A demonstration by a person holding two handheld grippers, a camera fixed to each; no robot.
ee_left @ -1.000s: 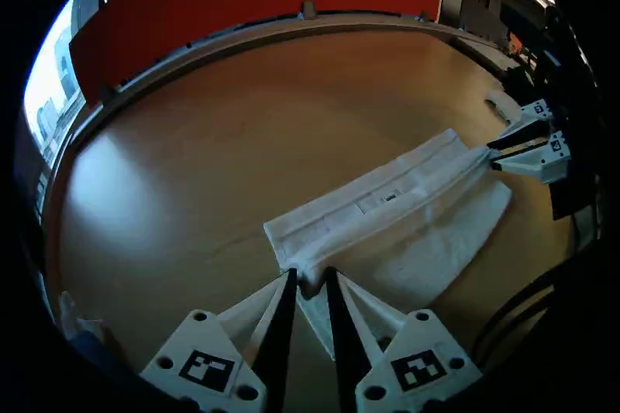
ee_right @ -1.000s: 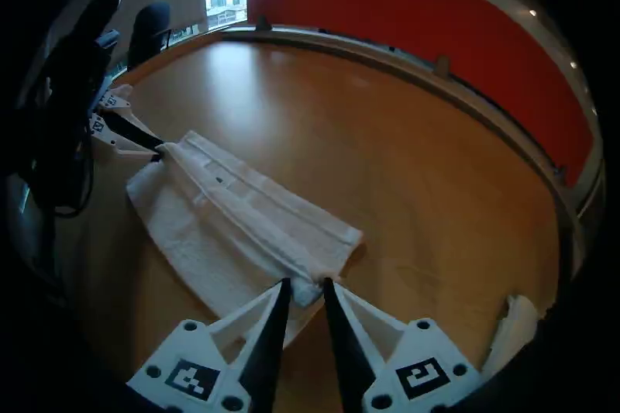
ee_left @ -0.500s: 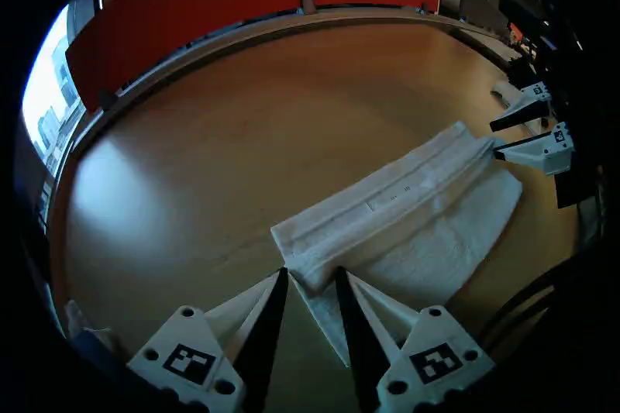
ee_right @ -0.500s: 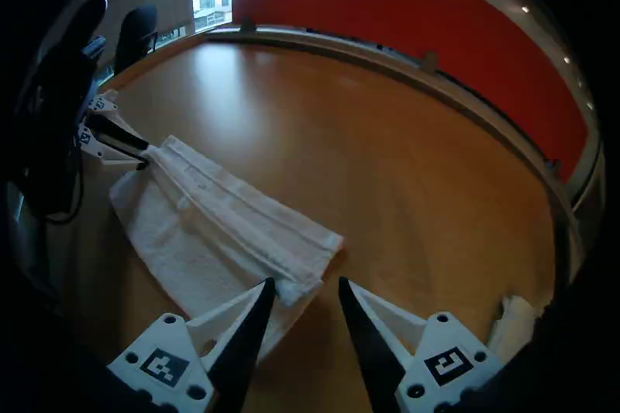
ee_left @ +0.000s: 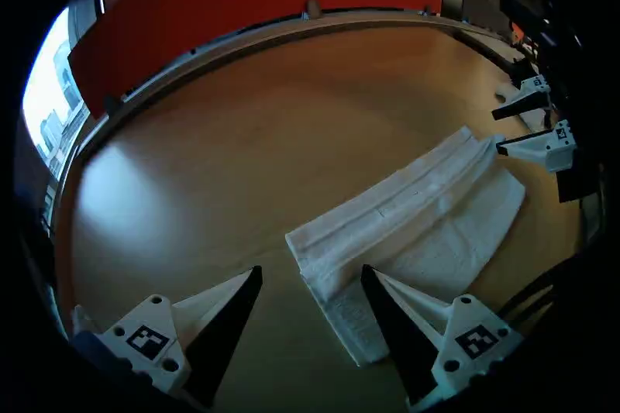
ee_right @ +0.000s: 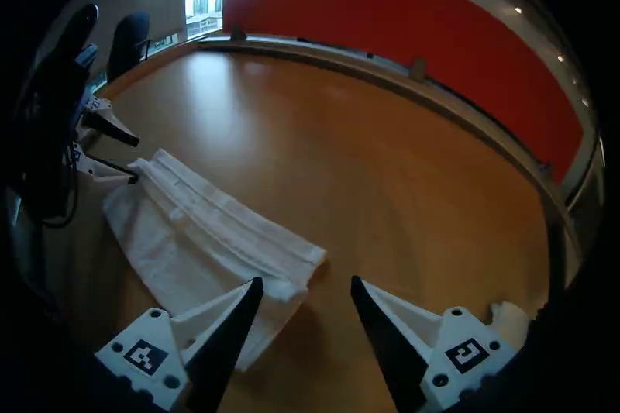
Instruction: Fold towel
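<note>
My left gripper (ee_left: 310, 266) and right gripper (ee_right: 306, 279) both gape wide, holding nothing — the folded white towel (ee_left: 418, 211) lies flat on the tabletop (ee_left: 232, 149).

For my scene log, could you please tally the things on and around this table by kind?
Towel: 1
Grippers: 2, left gripper and right gripper
Table: 1
Red screen: 1
Chairs: 2
White bundle: 1
Total: 8

Office: red desk partition (ee_right: 434, 18), chairs (ee_right: 128, 37)
</note>
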